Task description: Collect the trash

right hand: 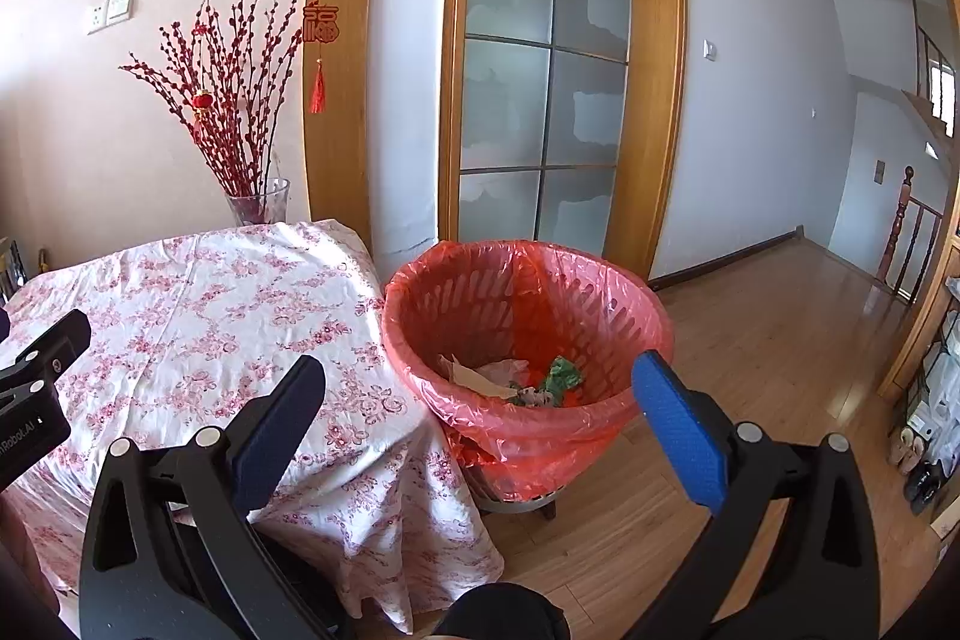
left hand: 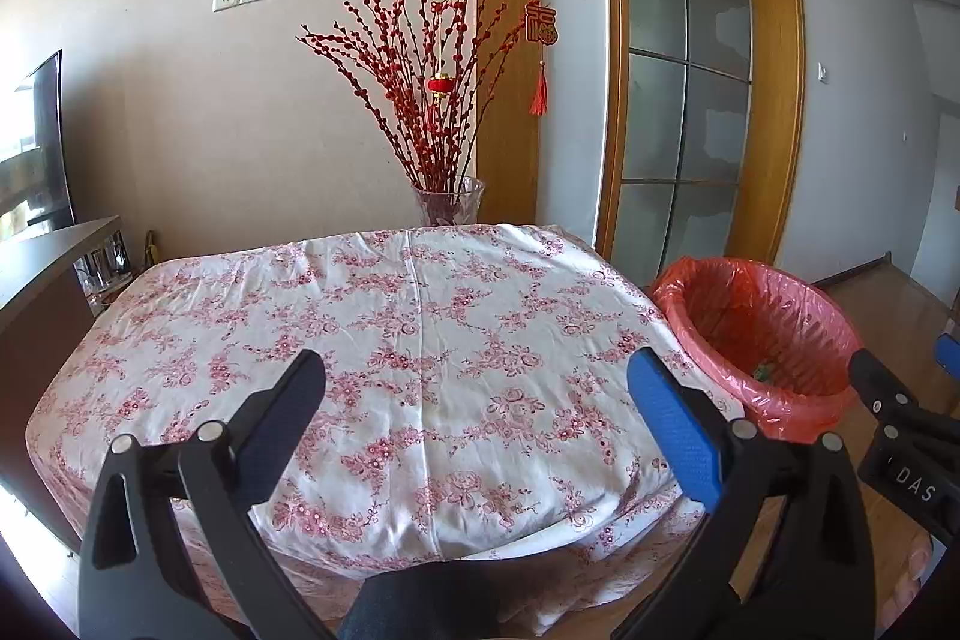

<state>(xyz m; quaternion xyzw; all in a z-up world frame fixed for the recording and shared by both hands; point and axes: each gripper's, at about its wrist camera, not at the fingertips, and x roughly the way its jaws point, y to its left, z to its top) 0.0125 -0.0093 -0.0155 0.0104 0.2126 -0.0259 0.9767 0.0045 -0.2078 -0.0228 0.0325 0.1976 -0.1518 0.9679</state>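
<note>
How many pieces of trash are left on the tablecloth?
0. The tablecloth shows no trash; the scraps lie inside the red-lined bin beside it. Both grippers are open and hold nothing. The near edge is partly hidden.

A wrinkled white cotton-like cloth with pink floral print [left hand: 420,340] covers the table. The slatted plastic waste basket [right hand: 522,505] wears a thin glossy red plastic liner [right hand: 528,334] holding crumpled paper scraps [right hand: 480,373]. The wooden plank floor [right hand: 750,340] shines, polished.
</note>
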